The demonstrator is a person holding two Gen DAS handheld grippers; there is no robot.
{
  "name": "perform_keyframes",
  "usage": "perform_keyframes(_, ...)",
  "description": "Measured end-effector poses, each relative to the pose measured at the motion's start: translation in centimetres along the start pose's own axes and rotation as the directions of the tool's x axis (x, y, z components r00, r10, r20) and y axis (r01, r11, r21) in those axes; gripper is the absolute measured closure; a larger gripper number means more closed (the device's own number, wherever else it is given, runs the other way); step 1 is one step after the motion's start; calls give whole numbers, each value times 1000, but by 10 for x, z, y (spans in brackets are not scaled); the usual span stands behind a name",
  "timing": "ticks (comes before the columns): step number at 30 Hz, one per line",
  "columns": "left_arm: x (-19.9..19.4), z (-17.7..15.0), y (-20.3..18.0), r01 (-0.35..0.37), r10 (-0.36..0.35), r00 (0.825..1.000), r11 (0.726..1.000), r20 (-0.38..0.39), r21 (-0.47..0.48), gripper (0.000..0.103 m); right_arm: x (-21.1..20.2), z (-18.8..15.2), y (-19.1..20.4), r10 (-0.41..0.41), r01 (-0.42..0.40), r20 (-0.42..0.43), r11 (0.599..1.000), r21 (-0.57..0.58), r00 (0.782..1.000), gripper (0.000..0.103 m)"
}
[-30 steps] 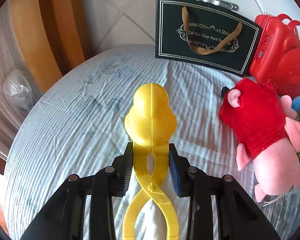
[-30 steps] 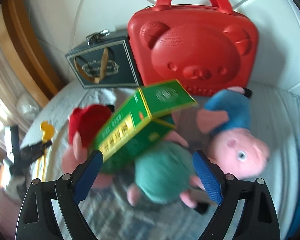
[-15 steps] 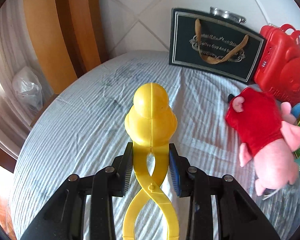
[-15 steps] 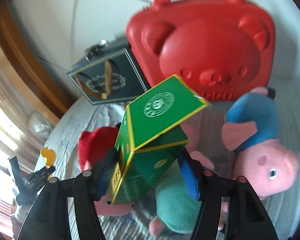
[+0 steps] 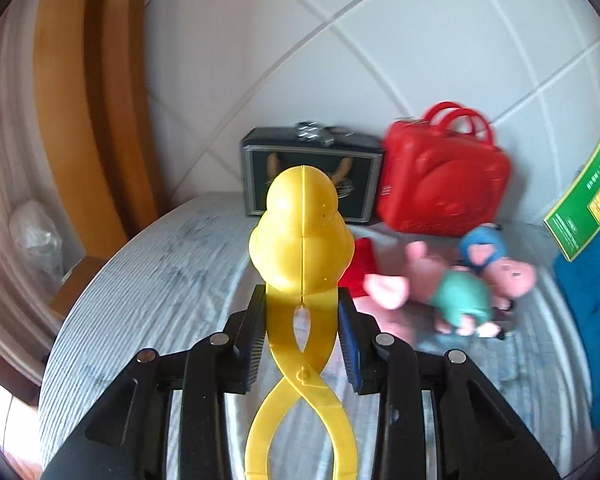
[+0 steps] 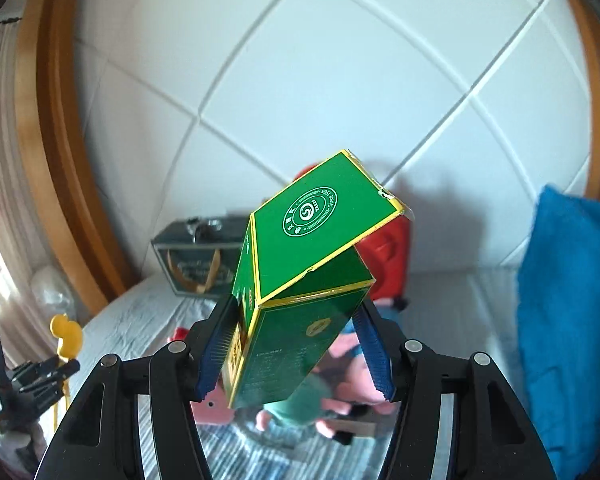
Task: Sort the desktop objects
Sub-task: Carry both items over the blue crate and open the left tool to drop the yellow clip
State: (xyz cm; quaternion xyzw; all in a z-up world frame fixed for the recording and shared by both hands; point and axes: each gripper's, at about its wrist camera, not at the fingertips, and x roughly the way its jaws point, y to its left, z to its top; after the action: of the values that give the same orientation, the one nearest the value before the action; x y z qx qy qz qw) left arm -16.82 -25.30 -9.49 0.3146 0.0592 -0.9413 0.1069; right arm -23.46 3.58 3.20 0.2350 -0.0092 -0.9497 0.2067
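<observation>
Broadly, everything sits on a bed (image 5: 148,300) covered in a pale striped sheet, backed by a white quilted headboard (image 5: 340,80). Against that headboard stand a red bear-faced case (image 5: 444,188) and, just beside it, a dark gift bag (image 5: 312,176). A blue cushion (image 6: 572,320) lies at the right side of the bed. In front of the case, three pig plush toys (image 5: 452,284) lie in a loose heap, touching one another.

Both hands are carrying something clear of the sheet. The right gripper (image 6: 296,348) has its fingers pressed on the two long sides of a green carton (image 6: 300,280), which is tilted with its top flap partly lifted. The left gripper (image 5: 302,340) has its fingers closed on the neck of a yellow duck-shaped tong (image 5: 302,240), its handles trailing back between the fingers.

As a judgement, the step in hand is the carry: both picks look done and neither thing has a place yet. The next move calls for choosing a spot for each, probably near the case and bag, and lowering each before release. The carton's loose flap and tilt suggest it could slip or tip if set down on an edge.
</observation>
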Motion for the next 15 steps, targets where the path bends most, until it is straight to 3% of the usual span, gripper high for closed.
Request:
perform_keyframes(8, -82, 14, -111, 171, -180, 979, 981, 94, 95, 70, -135, 13, -45, -130, 130, 134, 991, 13, 982, 46)
perform_keyframes(11, -106, 23, -161, 234, -250, 962, 962, 111, 141, 70, -176, 19, -66, -177, 177, 182, 984, 14, 967, 46)
perform_keyframes(15, -138, 39, -239, 325, -355, 926, 923, 128, 203, 70, -220, 29, -107, -242, 241, 226, 970, 29, 944, 46)
